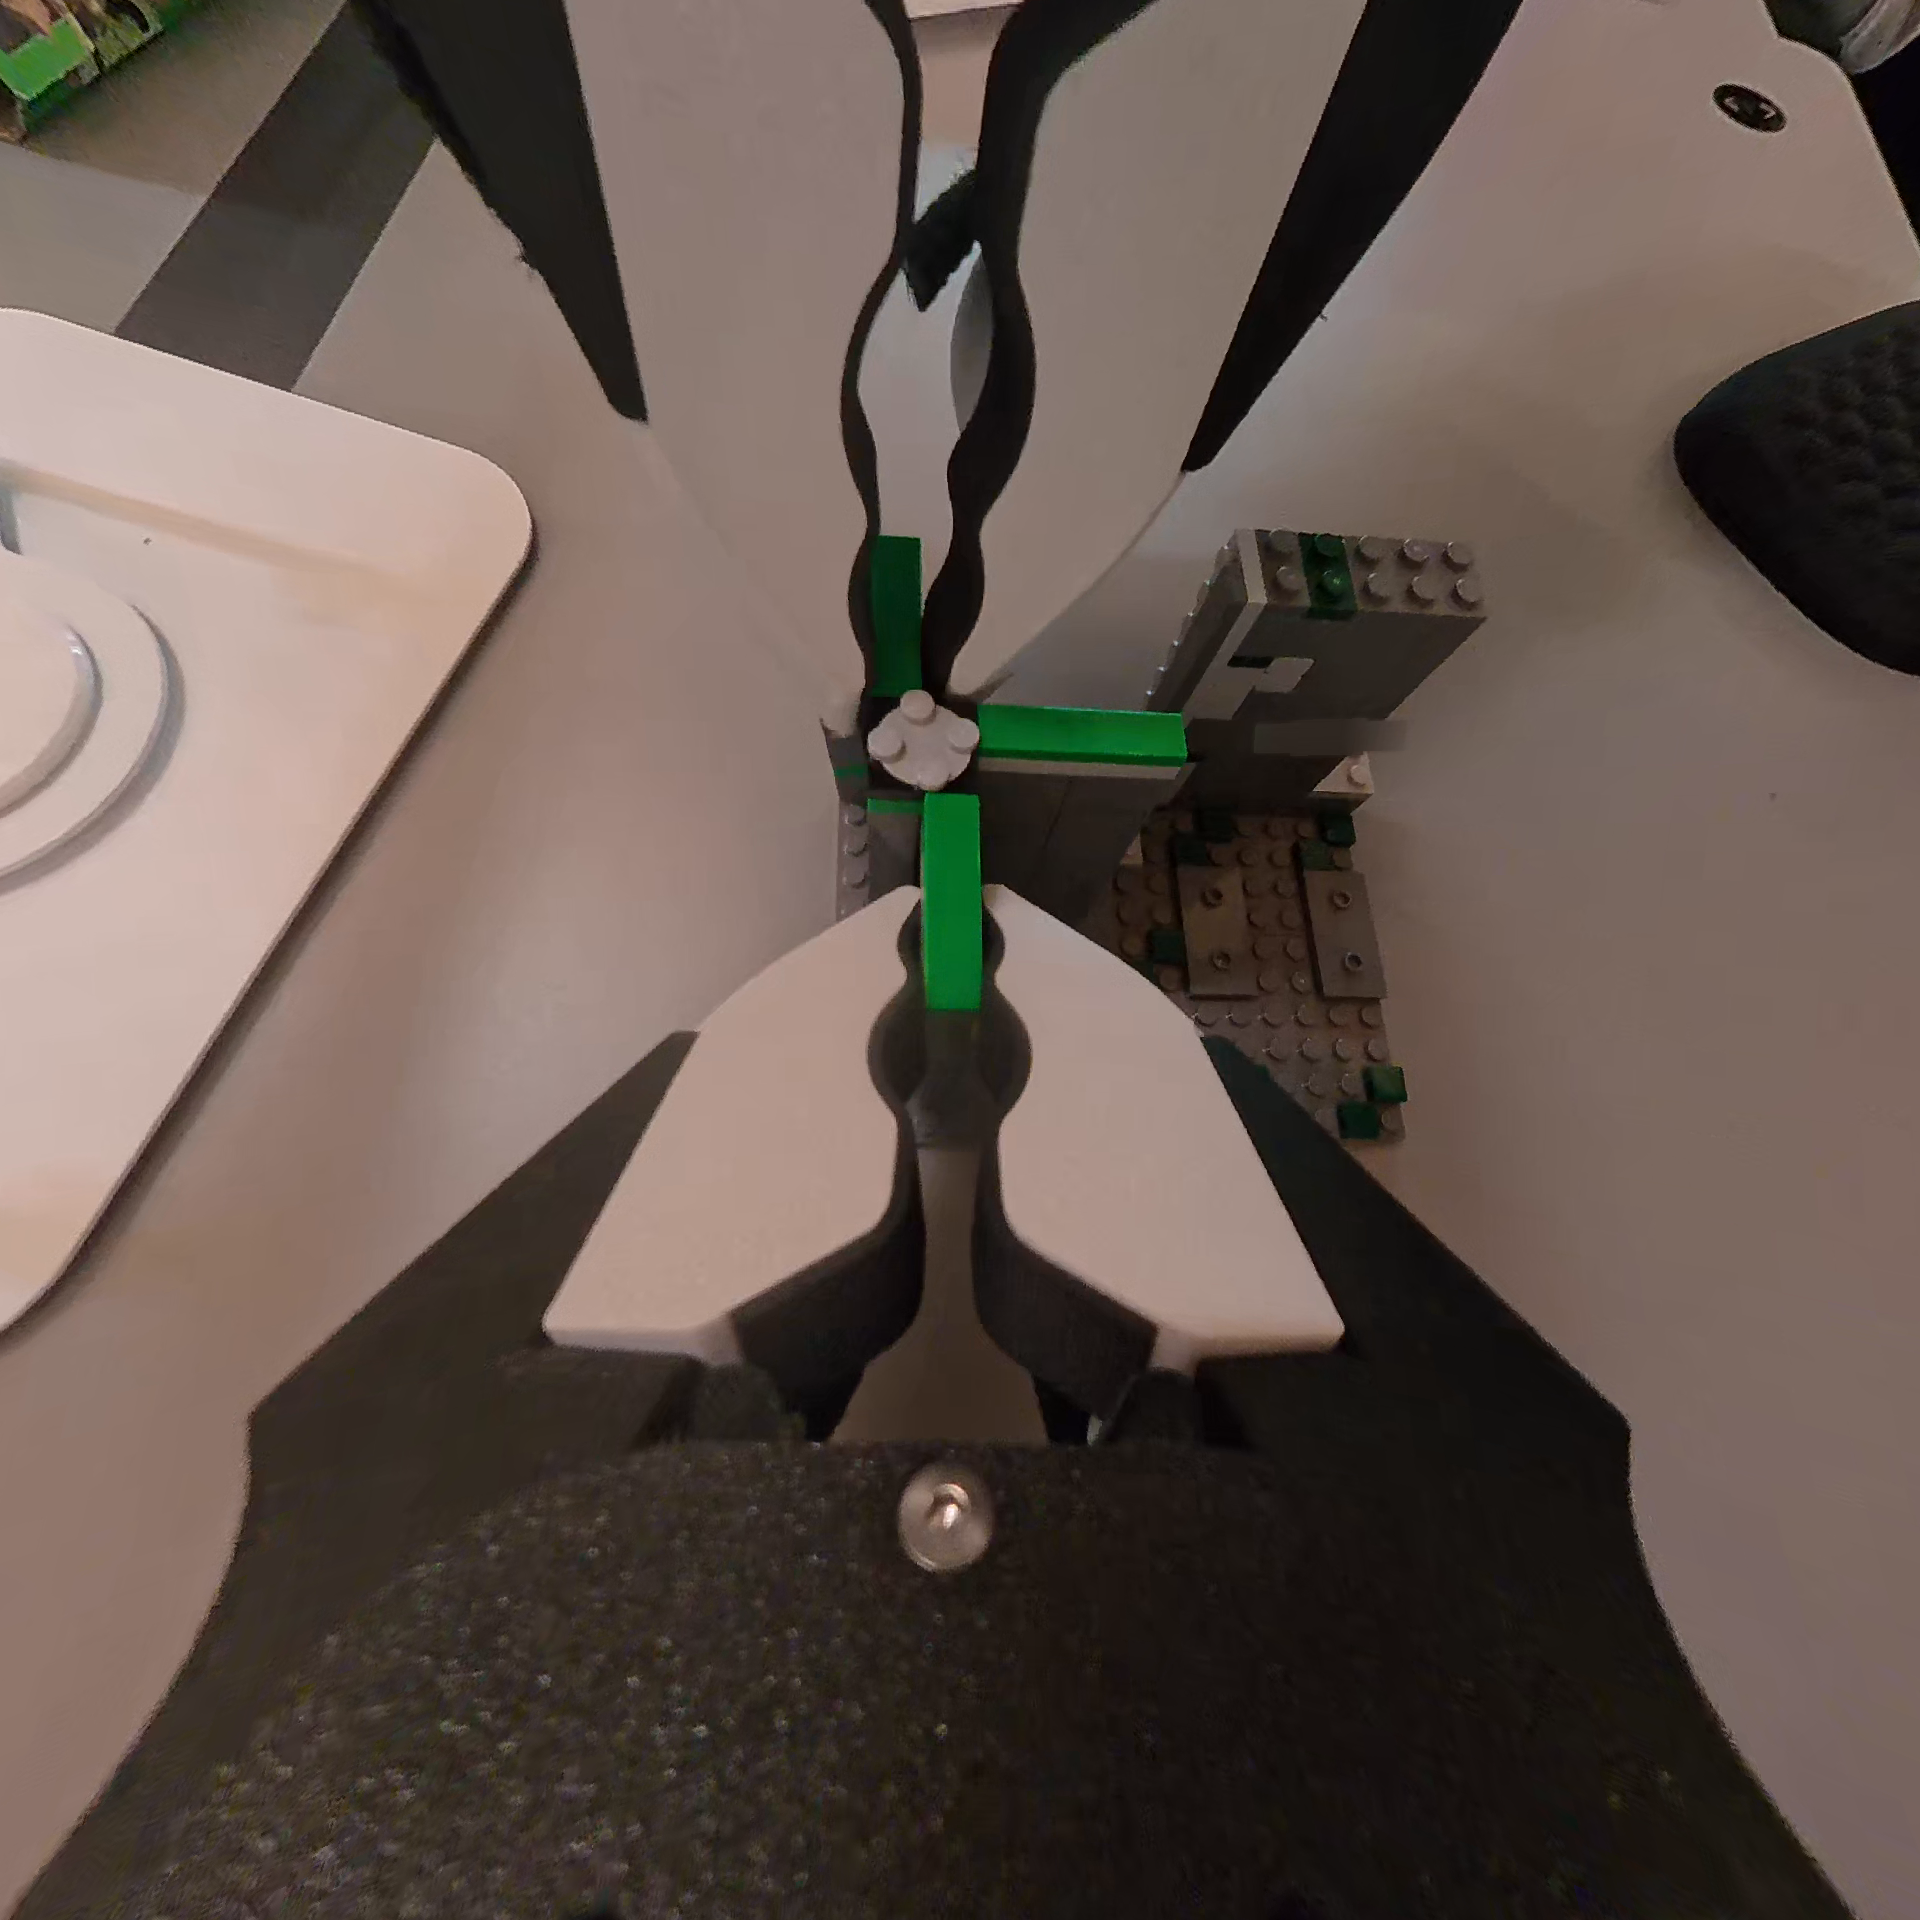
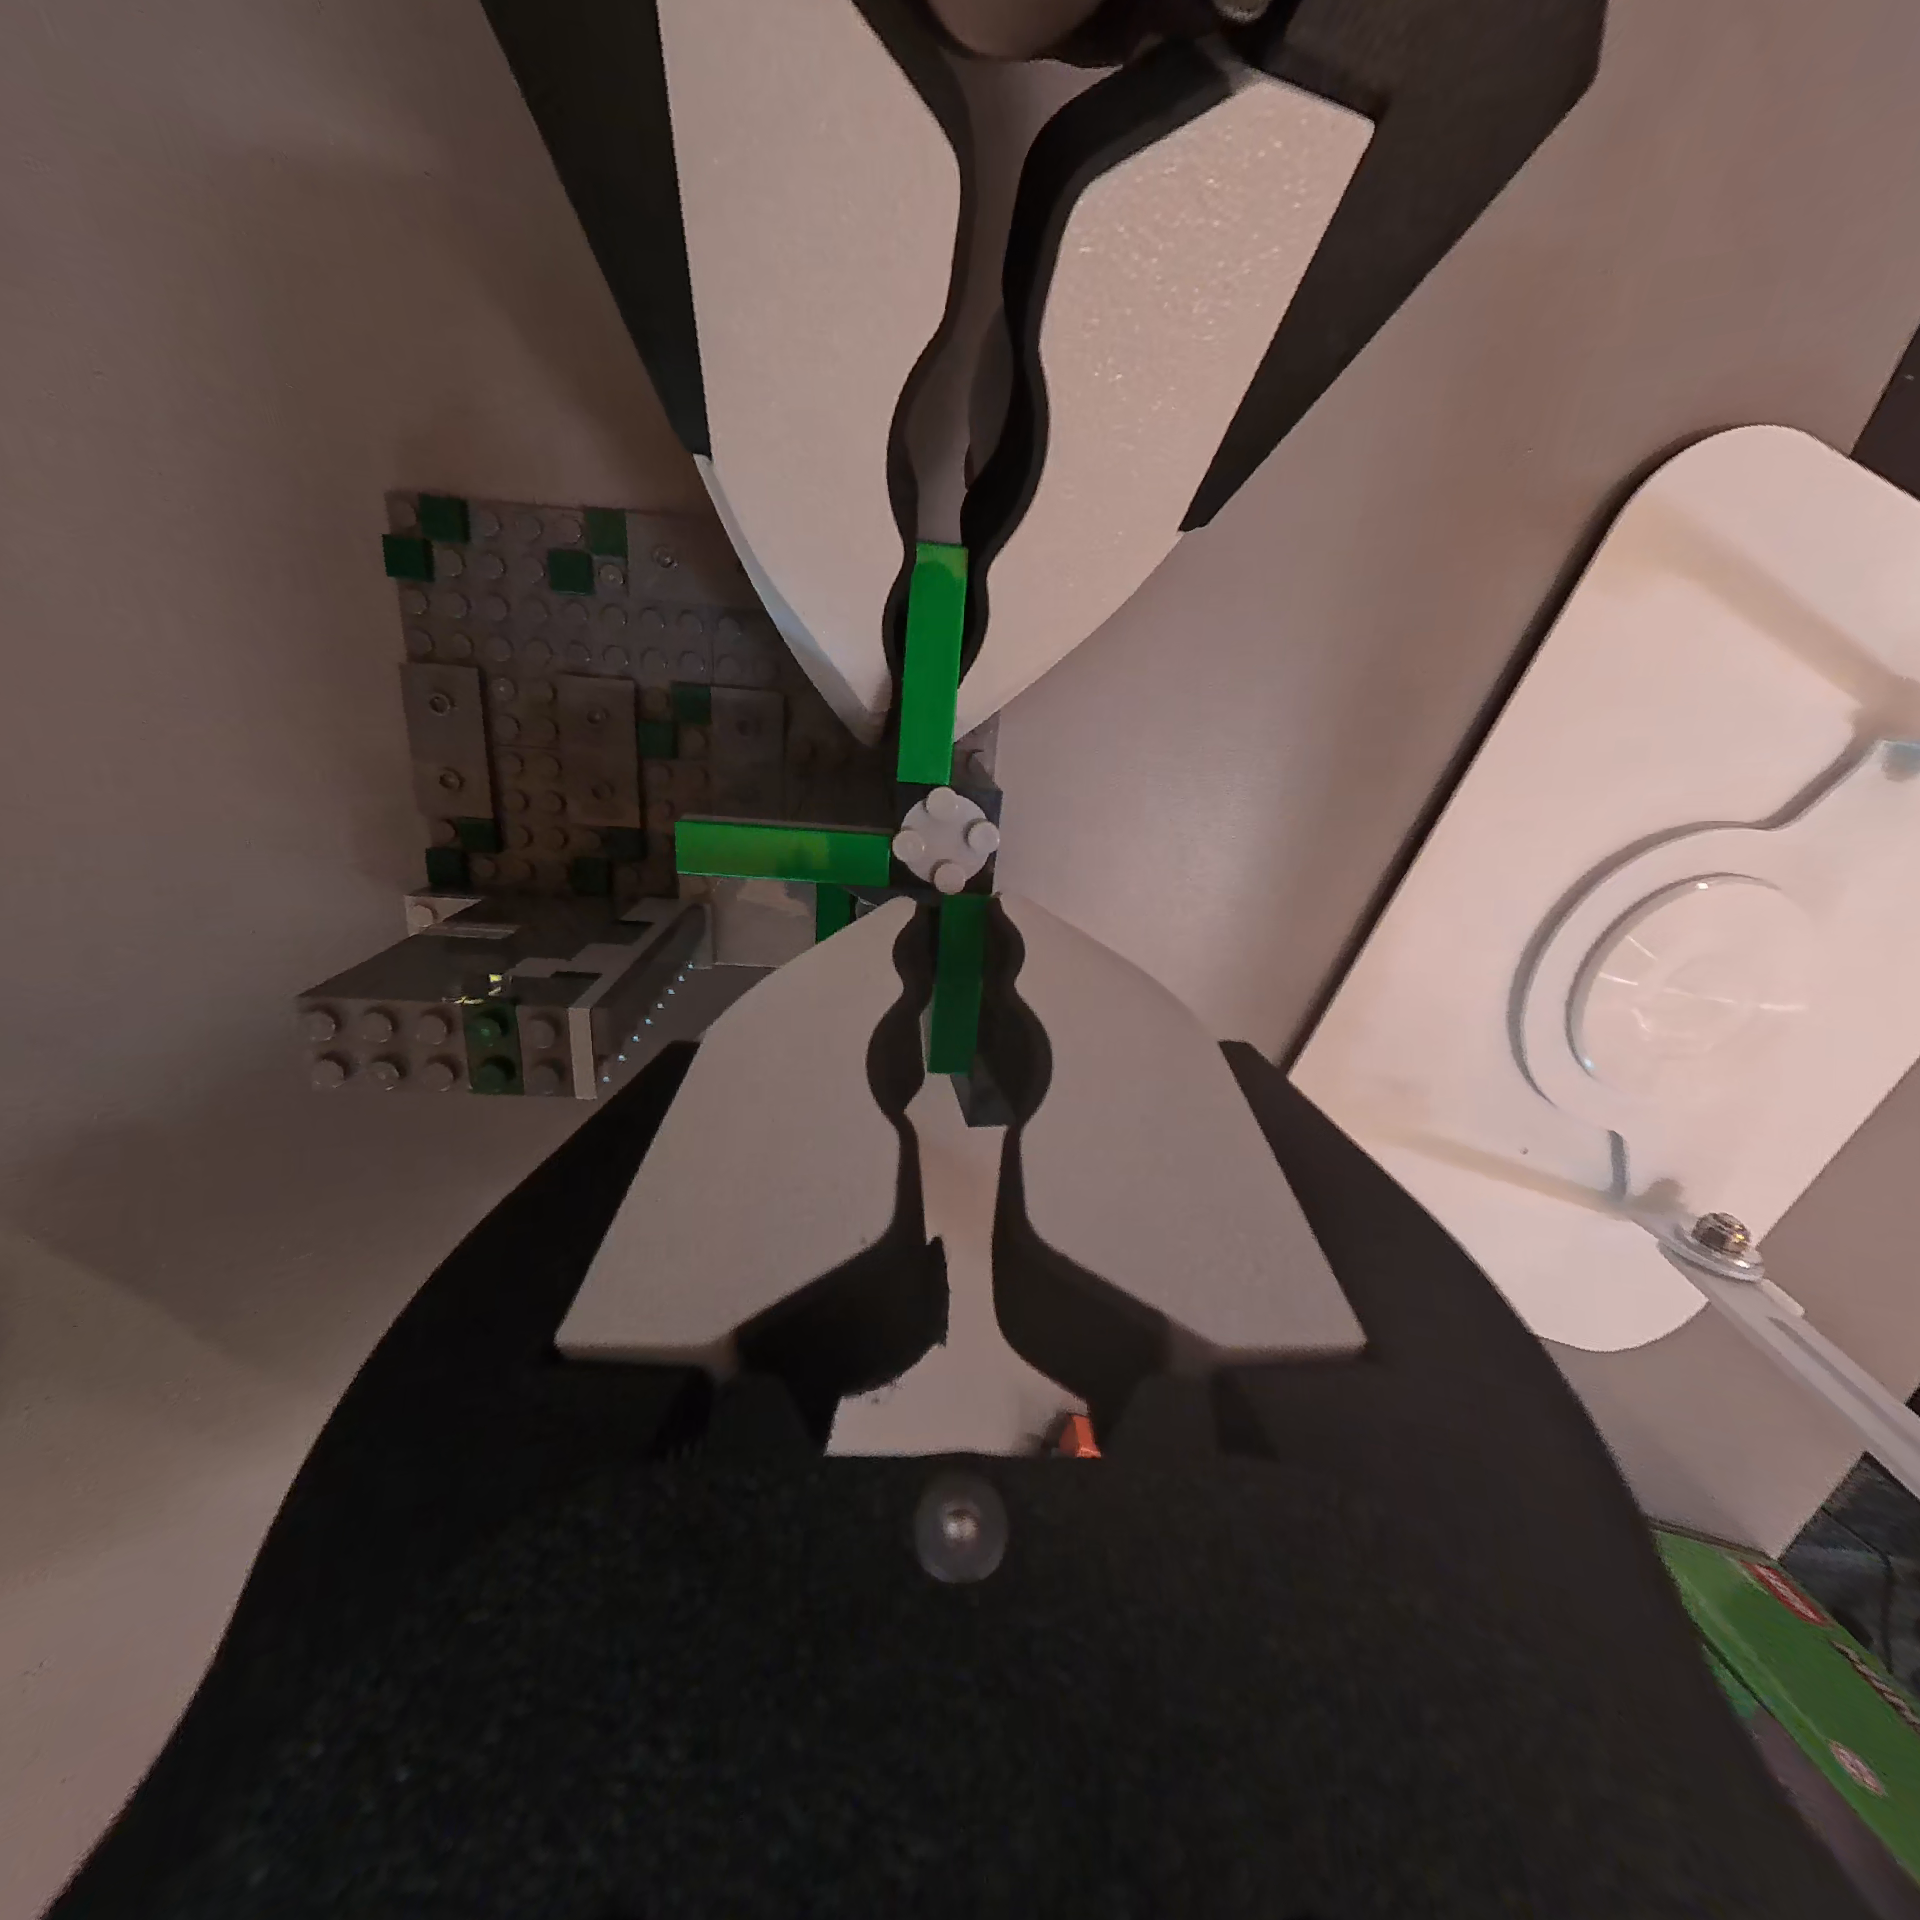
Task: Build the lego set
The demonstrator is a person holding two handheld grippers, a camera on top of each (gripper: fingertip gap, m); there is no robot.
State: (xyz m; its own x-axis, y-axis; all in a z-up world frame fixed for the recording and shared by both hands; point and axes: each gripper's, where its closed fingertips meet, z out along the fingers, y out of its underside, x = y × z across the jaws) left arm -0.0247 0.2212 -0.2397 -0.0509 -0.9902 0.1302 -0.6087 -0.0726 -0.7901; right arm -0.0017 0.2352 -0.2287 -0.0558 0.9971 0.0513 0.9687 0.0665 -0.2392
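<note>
From the left wrist view, the left gripper (image 1: 951, 940) pinches the near green bar (image 1: 951, 899) of the cross-shaped rotor (image 1: 925, 740), its long axis running along the fingers. From the right wrist view, the right gripper (image 2: 951, 961) clamps the opposite green blade (image 2: 958, 982), likewise lengthwise, above the grey lego build (image 2: 540, 727).

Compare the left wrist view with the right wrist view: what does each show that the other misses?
Only the left wrist view shows a black textured pad at the right edge. Only the right wrist view shows a green box at bottom right and a bolted metal strip. Both show the green cross piece with its grey round hub, each gripper closed on an opposite arm, the grey baseplate, and the white stand base.
</note>
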